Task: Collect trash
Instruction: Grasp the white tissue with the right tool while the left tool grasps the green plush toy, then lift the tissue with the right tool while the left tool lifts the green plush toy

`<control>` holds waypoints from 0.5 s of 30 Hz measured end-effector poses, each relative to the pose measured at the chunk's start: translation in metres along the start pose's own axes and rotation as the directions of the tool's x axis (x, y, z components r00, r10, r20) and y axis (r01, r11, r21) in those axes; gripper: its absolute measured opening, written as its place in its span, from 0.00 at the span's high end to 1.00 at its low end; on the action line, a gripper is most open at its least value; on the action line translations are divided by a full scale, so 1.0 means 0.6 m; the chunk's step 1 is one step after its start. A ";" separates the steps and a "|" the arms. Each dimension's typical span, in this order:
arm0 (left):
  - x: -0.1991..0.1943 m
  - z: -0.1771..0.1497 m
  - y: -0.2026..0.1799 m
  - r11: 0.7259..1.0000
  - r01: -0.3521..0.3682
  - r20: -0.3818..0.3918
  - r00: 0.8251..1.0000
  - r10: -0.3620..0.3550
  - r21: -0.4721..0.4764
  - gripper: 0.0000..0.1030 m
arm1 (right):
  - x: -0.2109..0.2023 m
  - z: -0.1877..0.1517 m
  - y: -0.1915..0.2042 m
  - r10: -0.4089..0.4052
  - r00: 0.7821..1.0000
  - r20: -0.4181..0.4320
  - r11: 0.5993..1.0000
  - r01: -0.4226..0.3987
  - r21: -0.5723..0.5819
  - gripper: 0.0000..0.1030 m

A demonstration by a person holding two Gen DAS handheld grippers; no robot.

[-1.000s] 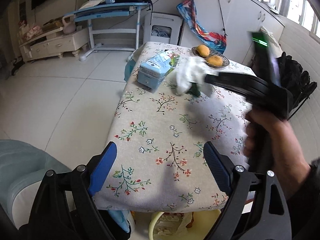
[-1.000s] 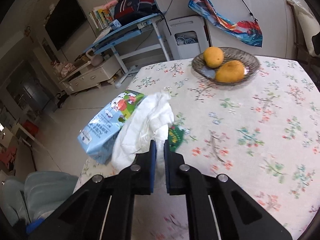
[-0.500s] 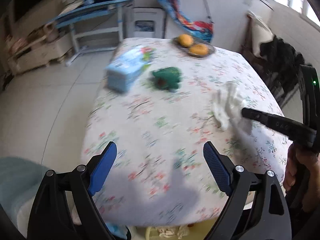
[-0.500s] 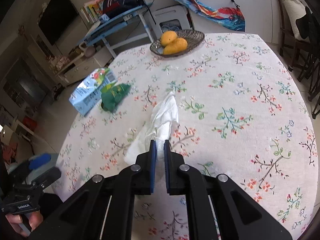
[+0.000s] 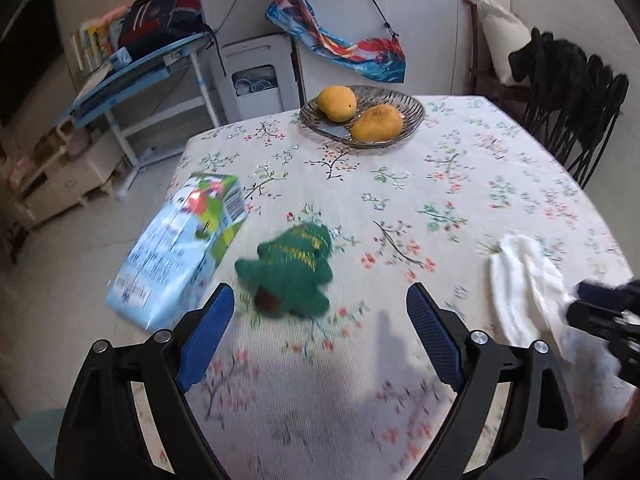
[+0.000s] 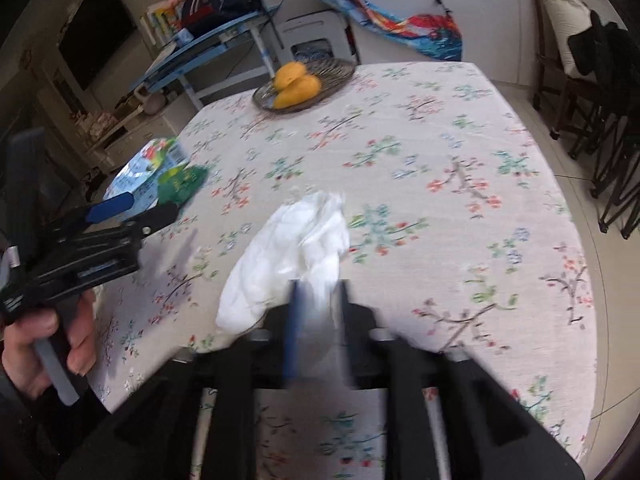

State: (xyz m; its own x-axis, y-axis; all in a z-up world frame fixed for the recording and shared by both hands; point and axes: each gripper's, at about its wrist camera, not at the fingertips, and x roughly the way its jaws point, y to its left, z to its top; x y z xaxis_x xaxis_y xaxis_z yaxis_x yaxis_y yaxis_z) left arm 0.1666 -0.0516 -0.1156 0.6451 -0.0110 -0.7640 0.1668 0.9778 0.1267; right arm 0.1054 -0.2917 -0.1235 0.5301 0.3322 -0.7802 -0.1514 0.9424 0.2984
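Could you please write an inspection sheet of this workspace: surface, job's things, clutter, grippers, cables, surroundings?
Surface: table under a floral cloth.
Job's things: white crumpled tissue near the front edge; green wrapper and light blue carton lying side by side at the table's left.
Clutter: glass dish with two yellow fruits, far side.
Grippers: left gripper wide open, nothing between the fingers, pointing at the green wrapper. Right gripper has just been opening; the tissue's end lies between its blurred fingers, not visibly pressed.
Cables: a cord hangs on the wall behind the blue desk.
Surroundings: black chairs on the right, colourful bag on the wall.
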 end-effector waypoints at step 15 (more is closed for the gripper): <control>0.049 0.022 0.027 0.997 0.047 -0.053 0.997 -0.050 -0.067 0.75 | 0.043 -0.003 0.057 -0.064 0.997 0.040 0.987 0.069 -0.146 0.47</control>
State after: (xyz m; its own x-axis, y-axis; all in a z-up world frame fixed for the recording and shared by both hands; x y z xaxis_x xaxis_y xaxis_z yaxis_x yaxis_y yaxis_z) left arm 0.1982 -0.0392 -0.1276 0.5953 -0.0492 -0.8020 0.1464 0.9881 0.0481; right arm 0.1126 -0.2508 -0.1343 0.5719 0.2695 -0.7748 -0.2345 0.9588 0.1604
